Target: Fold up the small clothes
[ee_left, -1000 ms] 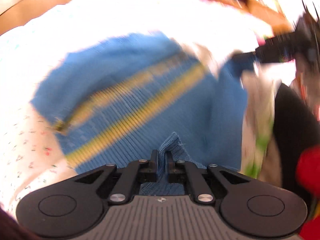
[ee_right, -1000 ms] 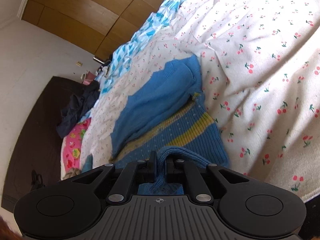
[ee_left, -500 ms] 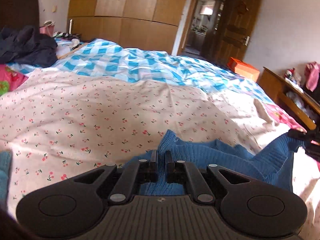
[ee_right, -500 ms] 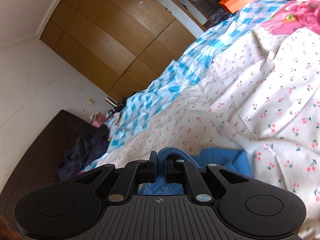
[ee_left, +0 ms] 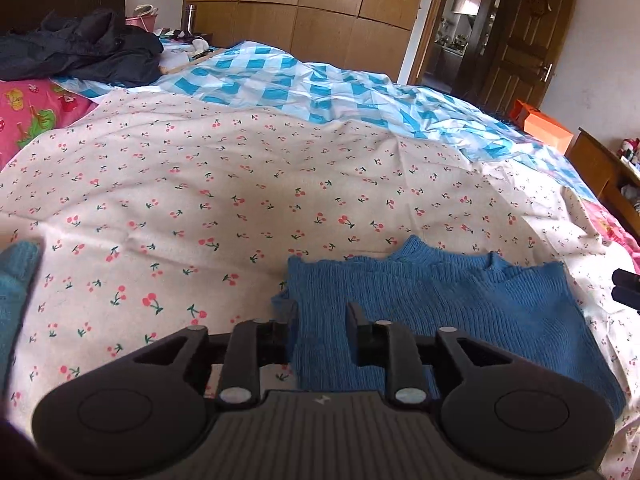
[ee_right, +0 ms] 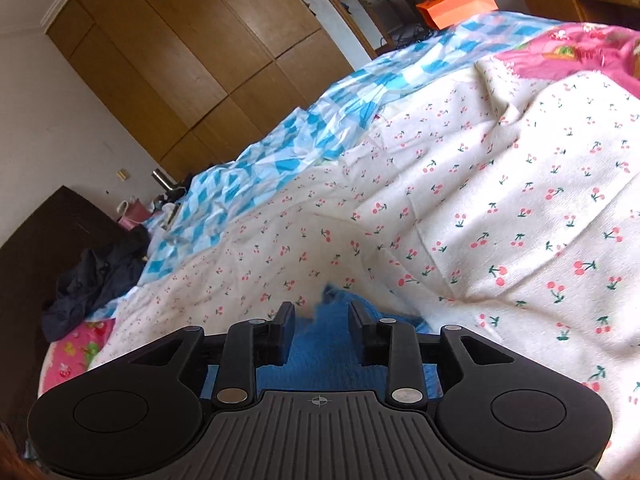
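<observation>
While the bed (ee_left: 248, 184) is stretching wide under its cherry-print sheet, with the blue checked cover (ee_left: 320, 88) lying beyond it and a dark heap of clothes (ee_left: 80, 52) piled at the far left, you are working at the near edge. Your blue sweater (ee_left: 440, 312) is lying flat on the sheet in a folded rectangle, its collar pointing away from you.

You are letting go: the left tongs (ee_left: 322, 330) are opening over the sweater's left edge, the knit lying between the jaws without being pinched. The right tongs (ee_right: 320, 328) are opening too, the blue knit showing between and below them, unclamped.

You seem to be finishing one fold. Next you are probably needing to draw both tongs clear without snagging the knit, then judge whether another fold is due.
</observation>
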{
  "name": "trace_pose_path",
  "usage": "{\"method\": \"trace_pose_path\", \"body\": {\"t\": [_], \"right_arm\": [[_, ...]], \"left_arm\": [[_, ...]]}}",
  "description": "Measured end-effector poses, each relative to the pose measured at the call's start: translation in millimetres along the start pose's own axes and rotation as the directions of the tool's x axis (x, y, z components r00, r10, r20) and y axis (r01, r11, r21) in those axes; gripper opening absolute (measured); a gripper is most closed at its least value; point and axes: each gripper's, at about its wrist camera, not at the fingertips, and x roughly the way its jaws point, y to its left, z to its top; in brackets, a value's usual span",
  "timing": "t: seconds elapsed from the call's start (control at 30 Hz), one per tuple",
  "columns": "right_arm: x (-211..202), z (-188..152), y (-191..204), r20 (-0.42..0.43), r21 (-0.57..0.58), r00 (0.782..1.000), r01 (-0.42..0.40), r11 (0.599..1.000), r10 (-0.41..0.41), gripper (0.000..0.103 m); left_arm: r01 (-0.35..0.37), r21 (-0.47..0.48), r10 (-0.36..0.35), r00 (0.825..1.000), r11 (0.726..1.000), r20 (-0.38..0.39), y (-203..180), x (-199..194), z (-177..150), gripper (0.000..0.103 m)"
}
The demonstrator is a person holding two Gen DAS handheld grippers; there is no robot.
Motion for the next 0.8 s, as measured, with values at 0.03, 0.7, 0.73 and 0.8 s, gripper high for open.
{"method": "trace_pose_path", "body": {"t": [0.03, 0.7, 0.73, 0.8], "right_arm": [[-3.4, -2.6, -0.1, -0.002, -0.028, 1.000, 0.009, 1.000, -0.009, 0.040], [-22.7, -65.6, -10.5, -0.256, -0.118, 0.966, -0.006, 0.993, -0.025, 0.005], [-30.8, -64.5, -8.8, -0.255, -0.114, 0.967, -0.021, 0.993, -0.009, 0.004], [-51.2, -64.3, -3.0, -0.235, -0.133, 0.972, -0.044, 0.990, 0.012, 0.004]], "left_arm": [[-0.005, 0.006, 0.005, 1.000, 1.000, -0.003, -0.6, -3.5, -5.1, 0.036], [0.071, -0.122, -0.087, 0.988, 0.990, -0.127, 5.2, -29.9, -69.6, 0.016], [0.087, -0.130, -0.102, 0.987, 0.988, -0.120, 5.7, -36.5, -69.2, 0.016], [0.099, -0.132, -0.114, 0.988, 0.986, -0.109, 6.1, -49.2, -70.6, 0.015]]}}
